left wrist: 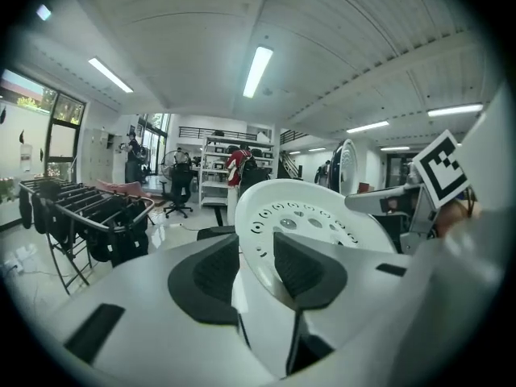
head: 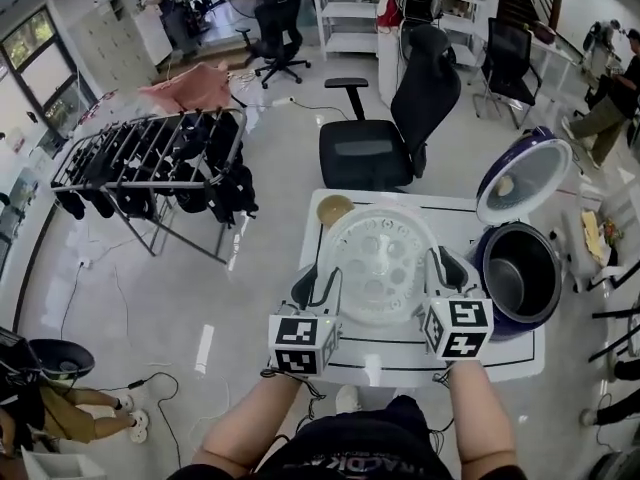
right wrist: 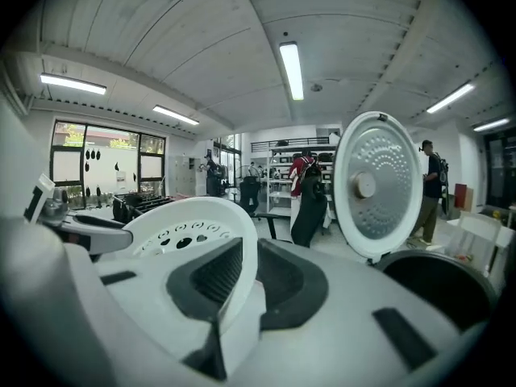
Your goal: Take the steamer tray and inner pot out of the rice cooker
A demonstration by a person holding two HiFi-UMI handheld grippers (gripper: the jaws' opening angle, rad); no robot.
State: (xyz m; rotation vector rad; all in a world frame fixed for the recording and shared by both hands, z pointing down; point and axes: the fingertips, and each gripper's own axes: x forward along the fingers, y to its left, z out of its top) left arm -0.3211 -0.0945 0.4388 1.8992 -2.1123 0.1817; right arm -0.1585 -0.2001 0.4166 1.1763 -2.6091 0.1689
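The white perforated steamer tray (head: 380,258) hangs above the small white table (head: 500,363), held by both grippers. My left gripper (head: 322,290) is shut on the tray's left rim (left wrist: 260,244). My right gripper (head: 440,273) is shut on the right rim (right wrist: 238,272). The purple rice cooker (head: 520,280) stands on the table's right side, its lid (head: 522,178) swung up and open. Its dark inner pot (head: 520,273) sits inside; in the right gripper view the inner pot (right wrist: 443,285) shows beside the lid (right wrist: 377,184).
A tan bowl (head: 334,209) rests at the table's far left corner. A black office chair (head: 385,133) stands behind the table. A drying rack with dark clothes (head: 160,163) fills the left floor. A cable runs under the table's front edge.
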